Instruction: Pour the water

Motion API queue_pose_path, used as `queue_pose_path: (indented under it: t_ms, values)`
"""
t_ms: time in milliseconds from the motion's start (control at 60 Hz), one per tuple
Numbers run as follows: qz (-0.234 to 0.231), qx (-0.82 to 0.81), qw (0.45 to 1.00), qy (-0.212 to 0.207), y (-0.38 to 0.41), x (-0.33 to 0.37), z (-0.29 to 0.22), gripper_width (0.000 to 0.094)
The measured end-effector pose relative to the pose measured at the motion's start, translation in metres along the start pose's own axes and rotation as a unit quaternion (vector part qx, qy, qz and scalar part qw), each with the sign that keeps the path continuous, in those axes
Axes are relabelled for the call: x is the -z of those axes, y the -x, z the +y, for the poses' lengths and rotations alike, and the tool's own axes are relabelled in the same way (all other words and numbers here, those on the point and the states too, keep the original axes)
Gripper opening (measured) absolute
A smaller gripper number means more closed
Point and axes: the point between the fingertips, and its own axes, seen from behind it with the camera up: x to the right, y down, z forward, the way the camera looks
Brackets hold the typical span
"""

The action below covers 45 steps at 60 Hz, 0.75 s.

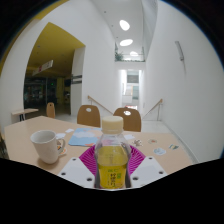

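the gripper [112,172] is closed partway around a bottle [112,155], with both pink pads [90,160] pressed against its sides, so the bottle is clamped upright between the fingers. the bottle is clear plastic, holds a yellowish liquid and carries a pale cap [112,124] on top. off to one side of the fingers, a white mug [46,146] stands on the wooden counter [25,135], its handle turned toward the bottle but well apart from it. a light blue sheet [85,137] lies on the counter beyond the bottle, and two wooden chairs [127,118] stand behind the counter.
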Motion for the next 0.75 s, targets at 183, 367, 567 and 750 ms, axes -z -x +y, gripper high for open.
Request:
queue_pose_path:
  t_ms: [183, 367, 567, 750]
  values:
    - [-0.010, -0.005, 1.000, 0.017, -0.012, 0.030, -0.001, 0.0609]
    - [-0.023, -0.008, 0.999, 0.041, -0.030, 0.130, -0.003, 0.0857]
    - [-0.047, -0.068, 0.995, 0.055, -0.024, 0.244, 0.002, 0.0858]
    - [-0.058, -0.094, 0.992, 0.063, -0.016, 0.331, 0.027, 0.0855]
